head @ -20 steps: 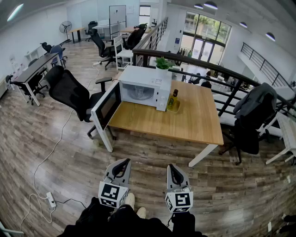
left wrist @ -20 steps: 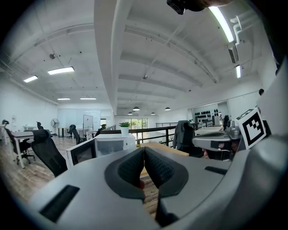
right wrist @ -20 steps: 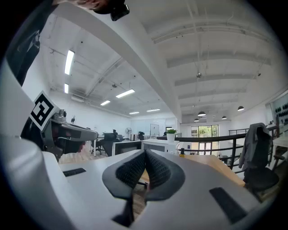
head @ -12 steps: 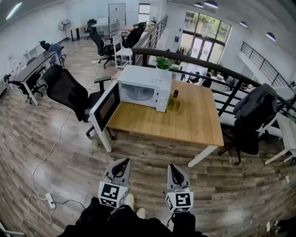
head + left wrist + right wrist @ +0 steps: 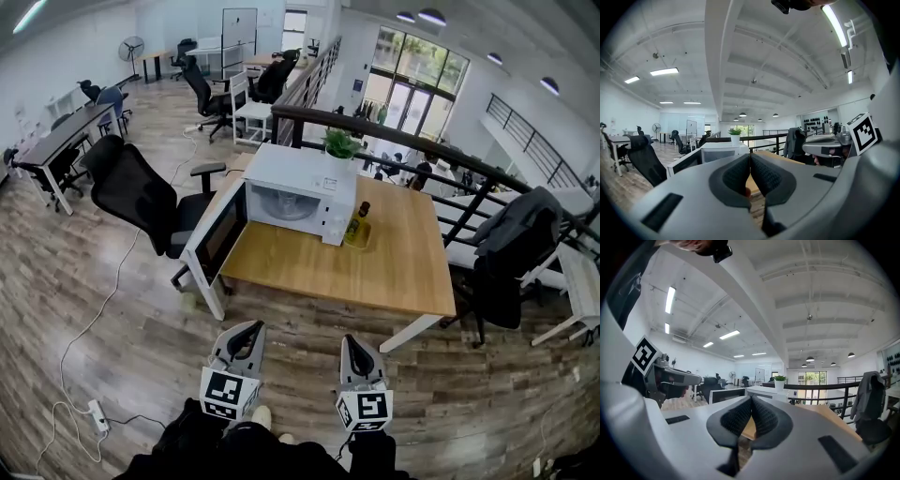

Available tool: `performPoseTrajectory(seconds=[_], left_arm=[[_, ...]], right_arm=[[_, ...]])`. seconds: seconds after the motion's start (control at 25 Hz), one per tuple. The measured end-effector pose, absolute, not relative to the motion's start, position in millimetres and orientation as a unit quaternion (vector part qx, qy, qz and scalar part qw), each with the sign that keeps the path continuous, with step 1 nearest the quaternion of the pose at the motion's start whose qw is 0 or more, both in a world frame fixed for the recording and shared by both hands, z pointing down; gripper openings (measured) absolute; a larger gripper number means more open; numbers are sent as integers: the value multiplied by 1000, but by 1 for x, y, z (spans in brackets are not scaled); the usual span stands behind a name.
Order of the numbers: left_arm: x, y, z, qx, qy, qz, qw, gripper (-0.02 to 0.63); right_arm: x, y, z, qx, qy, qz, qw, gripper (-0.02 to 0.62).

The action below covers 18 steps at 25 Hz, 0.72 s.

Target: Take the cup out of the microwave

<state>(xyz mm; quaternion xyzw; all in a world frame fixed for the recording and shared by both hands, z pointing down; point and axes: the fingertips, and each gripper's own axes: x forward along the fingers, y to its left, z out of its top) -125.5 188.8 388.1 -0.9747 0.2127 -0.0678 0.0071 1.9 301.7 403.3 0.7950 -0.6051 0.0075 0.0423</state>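
A white microwave [image 5: 302, 195] stands on the far left part of a wooden table [image 5: 394, 262], its door [image 5: 216, 234] swung open toward me. Its cavity looks pale and I cannot make out a cup inside. Both grippers are held low in front of me, well short of the table. My left gripper [image 5: 247, 330] is shut with nothing between its jaws. My right gripper [image 5: 351, 343] is shut and empty too. In the left gripper view the microwave [image 5: 719, 152] shows ahead; in the right gripper view the microwave [image 5: 764, 392] also lies ahead.
A bottle [image 5: 357, 222] stands right of the microwave and a potted plant [image 5: 339, 145] behind it. A black office chair [image 5: 141, 197] sits left of the open door, another chair with a jacket [image 5: 511, 248] right of the table. A railing [image 5: 422, 155] runs behind. A power strip [image 5: 96, 410] and cable lie on the floor.
The table and microwave have shifted slightly nearer and to the right in the head view. Both grippers keep their place at the bottom of the picture, still shut.
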Motion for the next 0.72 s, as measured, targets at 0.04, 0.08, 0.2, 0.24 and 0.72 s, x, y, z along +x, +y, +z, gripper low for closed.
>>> performPoseTrajectory(seconds=[0.04, 0.08, 0.2, 0.24, 0.72], left_arm=[[-126, 180, 387, -975, 213, -66, 8, 25], [-127, 171, 386, -975, 213, -65, 8, 25], [-131, 147, 382, -975, 213, -62, 8, 25], [-132, 139, 381, -975, 213, -60, 9, 25], [-139, 61, 379, -975, 217, -41, 13, 25]], right_arm=[[2, 293, 402, 795, -605, 8, 41, 15], [1, 285, 401, 796, -604, 9, 41, 15], [-5, 260, 397, 794, -607, 5, 43, 15], [-7, 251, 395, 793, -607, 3, 44, 15], [-13, 172, 390, 790, -611, -12, 57, 15]])
